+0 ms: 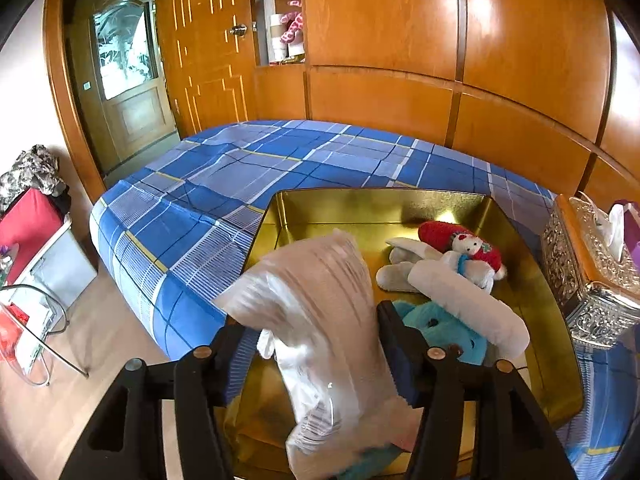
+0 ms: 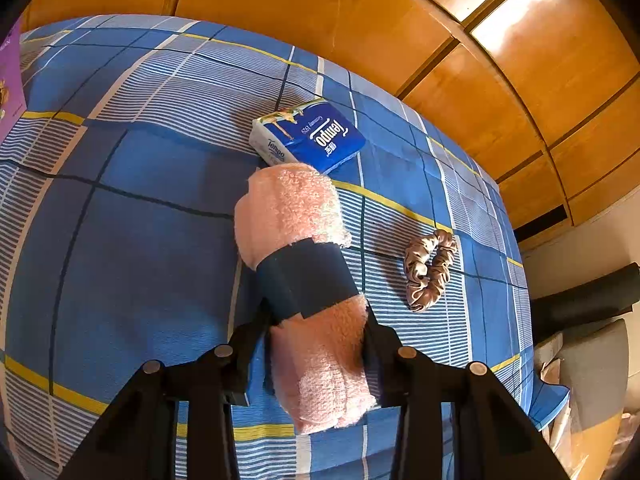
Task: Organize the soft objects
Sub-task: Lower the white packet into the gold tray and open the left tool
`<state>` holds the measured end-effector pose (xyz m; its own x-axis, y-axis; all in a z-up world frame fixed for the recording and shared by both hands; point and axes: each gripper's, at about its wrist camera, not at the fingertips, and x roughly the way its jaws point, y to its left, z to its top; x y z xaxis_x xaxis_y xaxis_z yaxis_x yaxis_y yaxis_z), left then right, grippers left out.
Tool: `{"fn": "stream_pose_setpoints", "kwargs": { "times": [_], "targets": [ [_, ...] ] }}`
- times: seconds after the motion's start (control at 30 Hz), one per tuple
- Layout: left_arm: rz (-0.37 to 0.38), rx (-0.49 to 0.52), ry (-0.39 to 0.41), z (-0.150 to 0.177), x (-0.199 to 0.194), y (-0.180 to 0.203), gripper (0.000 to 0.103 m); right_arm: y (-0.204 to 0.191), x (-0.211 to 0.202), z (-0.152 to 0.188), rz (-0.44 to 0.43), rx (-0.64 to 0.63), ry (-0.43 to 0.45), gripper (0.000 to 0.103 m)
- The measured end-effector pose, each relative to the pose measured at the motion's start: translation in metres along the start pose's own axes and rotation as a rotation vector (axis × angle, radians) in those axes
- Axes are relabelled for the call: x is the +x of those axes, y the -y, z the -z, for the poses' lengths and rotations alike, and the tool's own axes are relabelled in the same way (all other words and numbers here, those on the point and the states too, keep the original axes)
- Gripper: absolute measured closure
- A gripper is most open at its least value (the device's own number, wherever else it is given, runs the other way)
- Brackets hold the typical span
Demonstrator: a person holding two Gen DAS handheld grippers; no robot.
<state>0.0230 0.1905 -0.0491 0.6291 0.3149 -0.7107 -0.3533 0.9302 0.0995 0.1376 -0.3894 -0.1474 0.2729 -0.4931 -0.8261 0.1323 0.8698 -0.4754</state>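
Black fingers of the left gripper (image 1: 312, 344) sit lowest in its view, w/ a clear plastic-wrapped soft pack (image 1: 320, 320) between them. Jaws stand part open; the pack is motion-blurred and the left finger seems clear of it, so I judge it's being let go, not gripped. It hangs over the near-left part of the gold tin tray (image 1: 360, 204) on the bed (image 1: 224, 184).

Already in the tray, right of those fingers: a teal plush (image 1: 436, 324) just beside the right finger, a white padded roll (image 1: 468, 304) lying across it, and beyond that a small white doll w/ red knit cap (image 1: 464, 248) next to a pale plush piece. So approx. four soft things are in, a fifth arriving.

Right gripper (image 2: 316, 320) fingers are closed partway on a rolled pink towel (image 2: 296, 216), fluffy terry, cylinder shape, wrapped by a dark band mid-length. It's pinched near its lower half, just above the bed by the look of it.

Left to do, I'd guess: towel to tray, then the blue Tempo tissue pack (image 2: 312, 136) just past the towel's far end (glossy, flat, squashy) and the satin scrunchie (image 2: 428, 268) right of the fingers, shiny, crinkled ring.

Bedsheet is blue plaid cotton; tray is hard, mirror-smooth metal.
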Motion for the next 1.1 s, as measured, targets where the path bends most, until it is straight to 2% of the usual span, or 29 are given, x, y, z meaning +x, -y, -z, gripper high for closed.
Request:
{"fn": "stream_pose_setpoints", "kwargs": {
  "times": [0.23,0.57,0.7,0.83,1.1],
  "targets": [
    [0.009,0.035,0.087,-0.009,-0.024,0.009,0.037,0.000,0.000,0.000,0.000,0.000,-0.001,0.064],
    [0.100,0.138,0.163,-0.016,-0.057,0.041,0.037,0.002,0.001,-0.001,-0.009,0.026,-0.012,0.066],
    [0.137,0.182,0.178,-0.014,-0.066,0.057,0.037,0.008,0.002,-0.003,-0.030,0.064,-0.033,0.066],
    [0.160,0.223,0.195,-0.011,-0.074,0.070,0.037,0.017,0.000,-0.007,-0.091,0.132,-0.054,0.066],
    [0.186,0.260,0.203,-0.007,-0.080,0.083,0.037,0.020,-0.037,-0.041,-0.167,0.173,0.044,0.066]
  ]
}}
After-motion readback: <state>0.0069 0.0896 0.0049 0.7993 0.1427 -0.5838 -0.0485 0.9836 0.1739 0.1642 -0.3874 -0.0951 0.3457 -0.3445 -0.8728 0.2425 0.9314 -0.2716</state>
